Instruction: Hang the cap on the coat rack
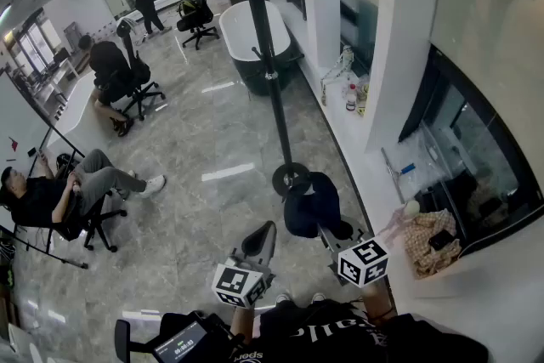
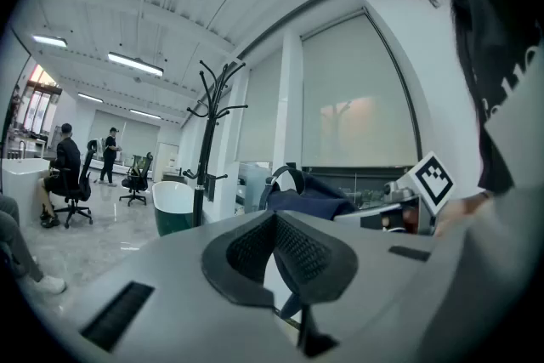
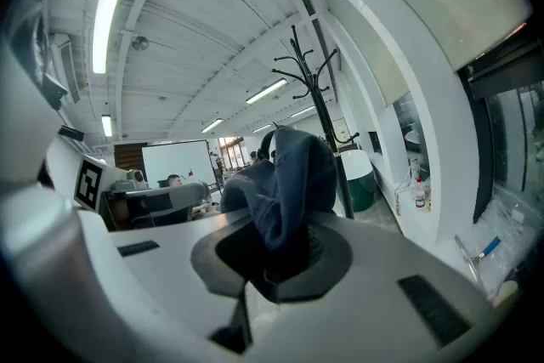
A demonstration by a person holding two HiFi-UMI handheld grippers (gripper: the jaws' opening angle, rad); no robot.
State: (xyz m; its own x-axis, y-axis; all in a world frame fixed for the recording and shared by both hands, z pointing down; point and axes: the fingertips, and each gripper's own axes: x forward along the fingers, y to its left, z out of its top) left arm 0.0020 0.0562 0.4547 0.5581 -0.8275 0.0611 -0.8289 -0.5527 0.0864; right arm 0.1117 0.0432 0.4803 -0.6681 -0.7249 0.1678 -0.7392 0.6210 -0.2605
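Room: open office with a glossy grey tiled floor (image 1: 212, 140), a white window ledge (image 1: 357, 157) along the right wall, and seated people on office chairs at the left.
Coat rack (image 1: 259, 21): black pole with curved hooks at the top, upright on a round base on the floor, just in front of a white-and-green bathtub (image 1: 251, 34). It also shows in the left gripper view (image 2: 206, 123) and the right gripper view (image 3: 319, 106).
Cap (image 1: 312, 204): dark blue, held in the air ahead of the person. In the head view it sits just beside the rack's round base. It is well apart from the hooks and not hung on the rack.
Right gripper (image 1: 327, 227): jaws almost fully closed, pinching a fold of the cap (image 3: 289, 183). The fabric rises out of the pads and fills the middle of that gripper's own view (image 3: 276, 255), with the rack beyond it.
Left gripper (image 1: 262, 235): held about level beside the right one, apart from the cap. Its own view (image 2: 274, 255) shows the jaws together with nothing between them.
Seen from the left gripper: the cap (image 2: 310, 195) hangs ahead and to the right, in front of the windows.
Ledge items: bottles (image 1: 350, 98) farther along, a checked cloth (image 1: 429, 238) at the near end.
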